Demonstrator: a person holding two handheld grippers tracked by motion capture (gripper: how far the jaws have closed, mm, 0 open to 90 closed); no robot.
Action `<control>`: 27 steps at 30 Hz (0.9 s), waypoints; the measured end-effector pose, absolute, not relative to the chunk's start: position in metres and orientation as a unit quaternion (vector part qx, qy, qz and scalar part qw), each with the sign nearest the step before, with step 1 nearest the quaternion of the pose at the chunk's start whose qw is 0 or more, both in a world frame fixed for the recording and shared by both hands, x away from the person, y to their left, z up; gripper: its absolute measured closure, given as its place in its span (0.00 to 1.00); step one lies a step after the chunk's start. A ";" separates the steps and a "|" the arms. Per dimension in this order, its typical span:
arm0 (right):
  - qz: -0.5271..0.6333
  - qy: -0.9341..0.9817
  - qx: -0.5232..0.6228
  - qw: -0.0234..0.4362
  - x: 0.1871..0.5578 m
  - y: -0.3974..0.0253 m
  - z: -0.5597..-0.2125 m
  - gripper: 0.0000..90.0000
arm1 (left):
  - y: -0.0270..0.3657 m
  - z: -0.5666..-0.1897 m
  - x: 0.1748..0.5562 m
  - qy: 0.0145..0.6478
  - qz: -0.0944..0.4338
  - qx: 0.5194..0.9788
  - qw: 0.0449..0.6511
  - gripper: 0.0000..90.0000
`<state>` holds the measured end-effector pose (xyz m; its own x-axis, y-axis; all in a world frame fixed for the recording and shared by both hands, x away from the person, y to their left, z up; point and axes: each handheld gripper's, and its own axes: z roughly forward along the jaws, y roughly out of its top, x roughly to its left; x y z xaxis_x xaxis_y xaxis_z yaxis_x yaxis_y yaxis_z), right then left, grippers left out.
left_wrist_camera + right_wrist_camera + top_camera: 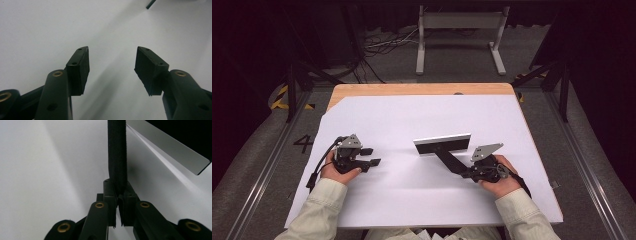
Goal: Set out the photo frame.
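Right, my right gripper (117, 195) pinches the squeegee's black handle (117, 152) at its very tip; the blade (443, 144), mid-sheet, could twist loose, though I can't judge its contact. My left gripper (111, 63) gapes, holding nothing.

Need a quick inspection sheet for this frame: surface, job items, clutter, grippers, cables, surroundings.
Surface: white sheet covers the wooden table; wood bare along the far edge.
Job's things: squeegee-like tool, black handle with a flat black and silver blade, blade out near the sheet's middle.
Clutter: nothing seen.
Grippers: left gripper open, jaws wide apart over bare sheet, holding nothing; right gripper shut on the tool's handle.
Cables: black cable trails from the left gripper; loose cables on the floor beyond the table.
Surroundings: white frame stand on the floor behind the table, yellow and black tape at far left, dark backdrop.
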<state>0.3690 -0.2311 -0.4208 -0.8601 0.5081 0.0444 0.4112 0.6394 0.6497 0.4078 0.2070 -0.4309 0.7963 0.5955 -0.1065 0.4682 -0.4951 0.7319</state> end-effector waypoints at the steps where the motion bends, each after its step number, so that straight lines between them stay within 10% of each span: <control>1: 0.338 0.903 0.255 0.070 0.369 -0.231 -0.421 0.94 | 0.207 -0.431 0.408 0.309 0.080 0.861 0.396 0.51; 27: 0.323 0.908 0.248 0.093 0.368 -0.234 -0.421 0.75 | 0.205 -0.432 0.409 0.308 0.078 0.863 0.393 0.51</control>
